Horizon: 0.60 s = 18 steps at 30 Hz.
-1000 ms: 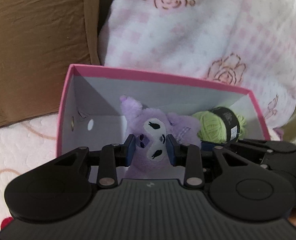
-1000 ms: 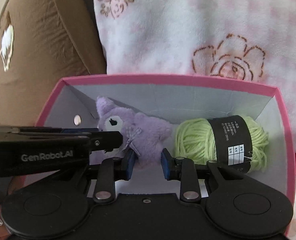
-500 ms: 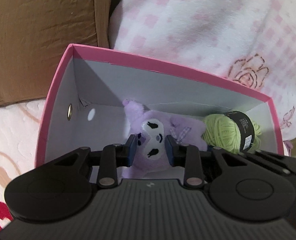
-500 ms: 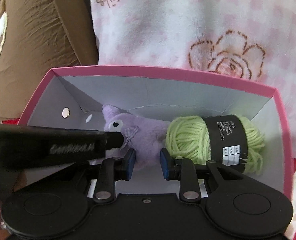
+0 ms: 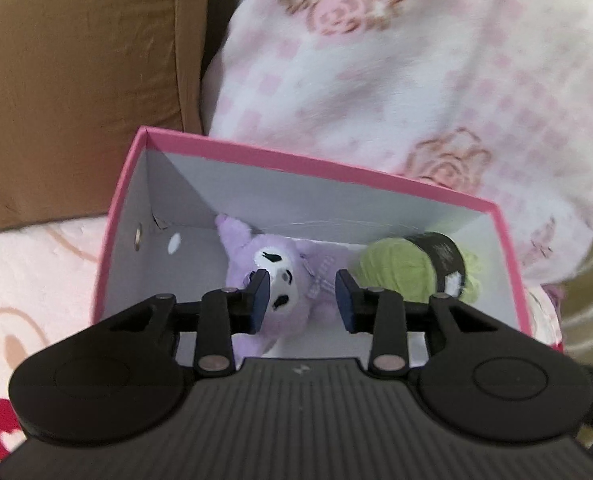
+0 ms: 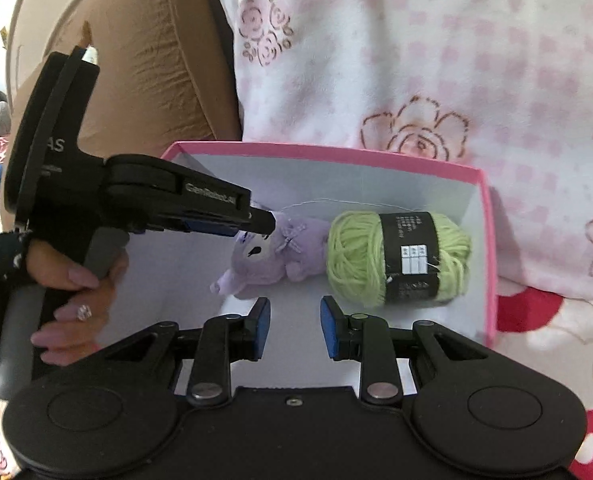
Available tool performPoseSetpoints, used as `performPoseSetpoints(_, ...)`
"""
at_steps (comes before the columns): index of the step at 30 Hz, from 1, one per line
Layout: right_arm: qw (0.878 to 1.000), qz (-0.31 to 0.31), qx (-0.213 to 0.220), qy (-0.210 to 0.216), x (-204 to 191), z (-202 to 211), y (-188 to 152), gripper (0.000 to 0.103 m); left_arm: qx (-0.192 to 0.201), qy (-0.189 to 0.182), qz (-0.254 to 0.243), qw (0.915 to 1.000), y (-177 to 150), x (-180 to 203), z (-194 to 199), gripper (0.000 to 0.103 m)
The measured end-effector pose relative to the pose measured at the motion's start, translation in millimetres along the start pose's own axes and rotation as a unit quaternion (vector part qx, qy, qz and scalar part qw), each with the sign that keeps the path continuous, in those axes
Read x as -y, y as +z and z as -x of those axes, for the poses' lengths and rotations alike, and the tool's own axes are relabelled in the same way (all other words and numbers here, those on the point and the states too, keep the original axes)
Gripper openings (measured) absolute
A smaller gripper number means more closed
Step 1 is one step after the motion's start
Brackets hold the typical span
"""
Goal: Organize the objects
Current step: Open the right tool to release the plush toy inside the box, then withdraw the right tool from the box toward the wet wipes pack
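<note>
Inside the box (image 6: 484, 216), the plush (image 6: 272, 252) lies beside the yarn (image 6: 396, 258); left claw (image 5: 301, 296), just opened, straddles it loosely, while right claw (image 6: 294, 326) hangs closed, empty, nearer.

Plush toy (image 6: 264, 252) beside yarn (image 6: 356, 256) in box (image 6: 484, 216)

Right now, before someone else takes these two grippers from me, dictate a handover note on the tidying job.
Left gripper: jaws have just been opening; purple plush between them, not gripped.
Right gripper: shut, empty, over the pink box.
Things: plush and green yarn ball lie side by side in the box.
Done: both boxed.
Left: draw both grippers clear; nothing else to sort is in view.
</note>
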State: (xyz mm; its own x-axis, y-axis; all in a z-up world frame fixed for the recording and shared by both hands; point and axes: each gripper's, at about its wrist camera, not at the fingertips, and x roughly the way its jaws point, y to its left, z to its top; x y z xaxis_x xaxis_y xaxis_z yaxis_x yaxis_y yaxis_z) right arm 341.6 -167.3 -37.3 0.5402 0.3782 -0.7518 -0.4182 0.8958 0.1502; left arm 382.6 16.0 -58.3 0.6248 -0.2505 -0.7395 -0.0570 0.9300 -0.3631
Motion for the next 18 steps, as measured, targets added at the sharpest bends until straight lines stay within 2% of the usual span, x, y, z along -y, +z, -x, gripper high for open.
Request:
performPoseSetpoints(2, 1.0, 0.005, 0.003, 0.013, -0.4, 13.7, -2.3, 0.032, 0.008, -0.003, -0.008, 0.9999, -5.5, 2.5, 16.3, 0.038)
performPoseSetpoints(5, 0.999, 0.018, 0.021, 0.024, -2.7, 45.9, -11.9, 0.035, 0.021, -0.025, 0.02, 0.9993, -11.4, -4.6, 42.3, 0.039)
performPoseSetpoints(9, 0.999, 0.02, 0.039, 0.022, -9.2, 74.8, -17.4, 0.037, 0.027, -0.009, -0.002, 0.9996, -20.3, -0.1, 77.3, 0.041)
performPoseSetpoints(14, 0.998, 0.045, 0.047, 0.012, -22.9, 107.2, -32.1, 0.046, 0.017, -0.002, -0.031, 0.9994, -35.0, 9.3, 122.5, 0.046)
performPoseSetpoints(18, 0.997, 0.055, 0.05, 0.003, -30.5, 134.2, -39.3, 0.054, -0.009, 0.004, -0.048, 0.9988, -40.2, 19.3, 149.8, 0.047)
